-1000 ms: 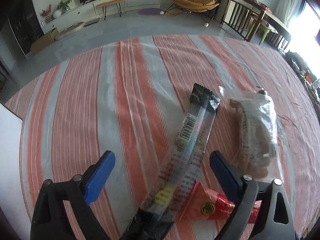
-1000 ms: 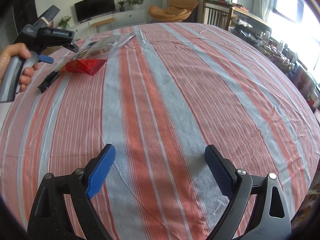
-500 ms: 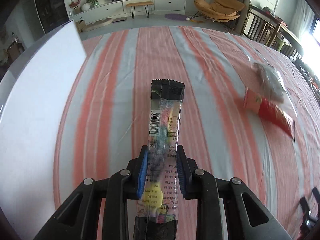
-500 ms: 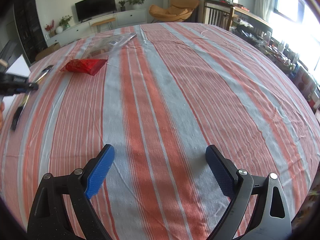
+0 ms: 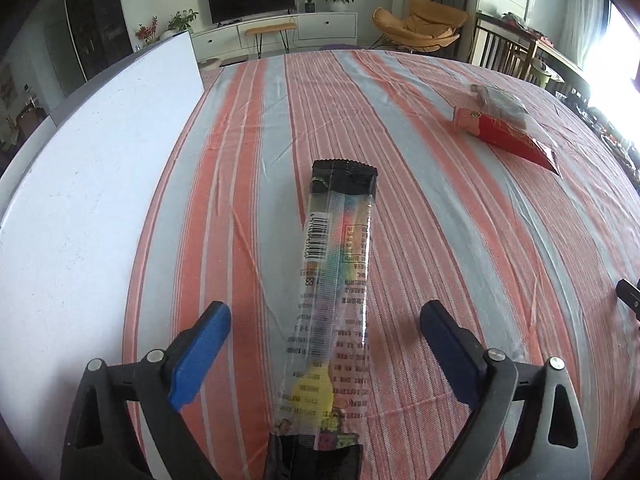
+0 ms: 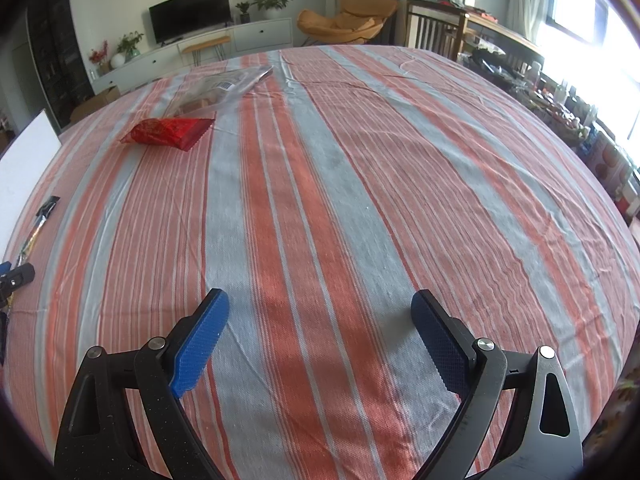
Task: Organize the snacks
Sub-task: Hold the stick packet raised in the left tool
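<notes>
My left gripper point(image 5: 324, 340) has just sprung wide off the long clear-and-black stick snack pack point(image 5: 336, 280), now flat on the striped cloth near the white board point(image 5: 92, 184); right gripper point(image 6: 320, 340) gapes empty; risk: retracting fingers snag it.

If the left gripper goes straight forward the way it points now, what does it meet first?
Probably the long snack stick lying between the open fingers of the left gripper, which have just opened; under it, the striped cloth.
</notes>
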### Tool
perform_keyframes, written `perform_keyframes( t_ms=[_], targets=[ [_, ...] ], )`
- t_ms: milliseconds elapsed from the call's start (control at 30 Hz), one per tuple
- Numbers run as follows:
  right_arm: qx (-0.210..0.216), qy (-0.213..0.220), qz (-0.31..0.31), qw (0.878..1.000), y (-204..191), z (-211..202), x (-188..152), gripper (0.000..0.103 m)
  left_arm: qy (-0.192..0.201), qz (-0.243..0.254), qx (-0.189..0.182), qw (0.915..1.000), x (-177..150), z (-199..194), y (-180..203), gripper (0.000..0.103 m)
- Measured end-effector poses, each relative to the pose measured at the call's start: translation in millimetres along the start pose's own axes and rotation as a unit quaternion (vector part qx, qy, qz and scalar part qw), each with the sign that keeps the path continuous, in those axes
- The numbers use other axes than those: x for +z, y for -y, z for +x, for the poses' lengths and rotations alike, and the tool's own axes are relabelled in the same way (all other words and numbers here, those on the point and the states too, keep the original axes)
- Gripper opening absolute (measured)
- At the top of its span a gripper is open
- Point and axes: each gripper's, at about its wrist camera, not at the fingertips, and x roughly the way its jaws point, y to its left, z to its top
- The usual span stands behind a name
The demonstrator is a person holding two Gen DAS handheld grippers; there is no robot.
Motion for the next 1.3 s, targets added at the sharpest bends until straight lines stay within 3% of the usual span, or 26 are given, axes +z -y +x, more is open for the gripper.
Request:
perform_keyframes(
  t_ms=[133, 1300],
  targets=[
    [0.0, 0.0, 0.0, 1.0, 0.0, 0.0, 0.0, 0.095, 0.016, -0.01, 0.004, 0.9998, -1.6, 1.6, -1.3, 0.103],
    [0.0, 0.0, 0.0, 1.0, 0.0, 0.9, 0.0, 0.095, 0.017, -0.012, 0.002, 0.9998, -0.7, 2.8, -2.3, 0.103]
  ],
)
